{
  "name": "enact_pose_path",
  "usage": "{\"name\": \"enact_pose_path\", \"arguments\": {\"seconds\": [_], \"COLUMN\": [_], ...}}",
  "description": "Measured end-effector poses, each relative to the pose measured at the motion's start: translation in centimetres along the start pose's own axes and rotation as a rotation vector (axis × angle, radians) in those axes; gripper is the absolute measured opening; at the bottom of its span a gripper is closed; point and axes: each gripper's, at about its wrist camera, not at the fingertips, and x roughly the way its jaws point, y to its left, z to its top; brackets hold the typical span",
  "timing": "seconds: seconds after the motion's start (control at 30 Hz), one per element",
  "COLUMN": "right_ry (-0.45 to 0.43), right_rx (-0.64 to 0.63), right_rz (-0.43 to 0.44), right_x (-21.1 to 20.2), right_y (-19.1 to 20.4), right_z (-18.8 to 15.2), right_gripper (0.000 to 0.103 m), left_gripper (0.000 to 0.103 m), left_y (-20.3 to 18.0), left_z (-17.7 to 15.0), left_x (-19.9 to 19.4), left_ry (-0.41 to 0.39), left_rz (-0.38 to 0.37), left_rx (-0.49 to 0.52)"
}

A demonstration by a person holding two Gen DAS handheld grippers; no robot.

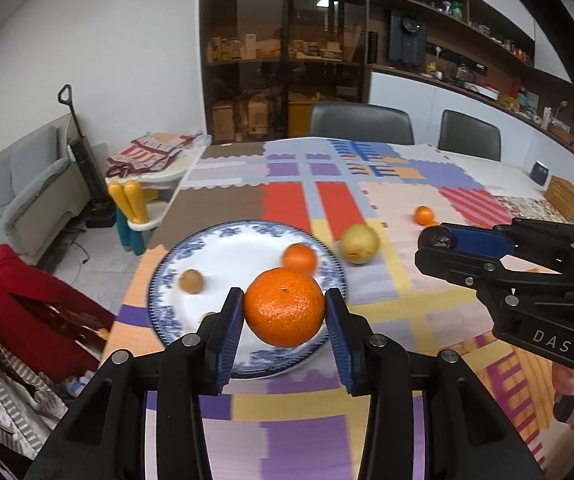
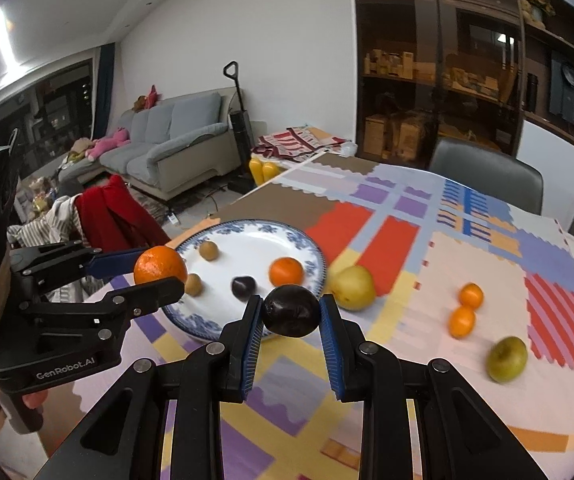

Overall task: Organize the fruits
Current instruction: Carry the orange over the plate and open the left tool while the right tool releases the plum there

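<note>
Roughly halfway, by my judgement: both grippers carry fruit toward the blue-rimmed plate (image 2: 191,326). The left gripper (image 1: 285,312) has its fingers clamped on a large orange (image 1: 284,307), held above the plate's near edge. The right gripper (image 2: 291,314) has its fingers clamped on a dark plum (image 2: 292,310), just off the plate's 5 o'clock rim.

On the plate already, in the right wrist view, lie a small orange (image 2: 285,271), a second dark plum (image 2: 243,288) and two small brown fruits (image 2: 208,250).

Left on the table (image 2: 467,248): a yellow pear (image 2: 353,287) just beside the plate at 3 o'clock, two small oranges touching each other (image 2: 466,309) farther out at 3 o'clock, and a green fruit (image 2: 506,359) at 4 o'clock, well apart.
</note>
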Motion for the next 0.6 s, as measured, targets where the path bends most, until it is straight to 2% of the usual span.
{"name": "enact_pose_path", "arguments": {"seconds": [0.6], "right_ry": [0.062], "right_rx": [-0.033], "right_rz": [0.047], "right_x": [8.4], "right_y": [3.0], "right_z": [3.9], "right_gripper": [0.030], "left_gripper": [0.040], "left_y": [7.0], "left_z": [0.4], "left_x": [4.9], "left_ry": [0.064], "left_rz": [0.033], "left_rx": [-0.038]}}
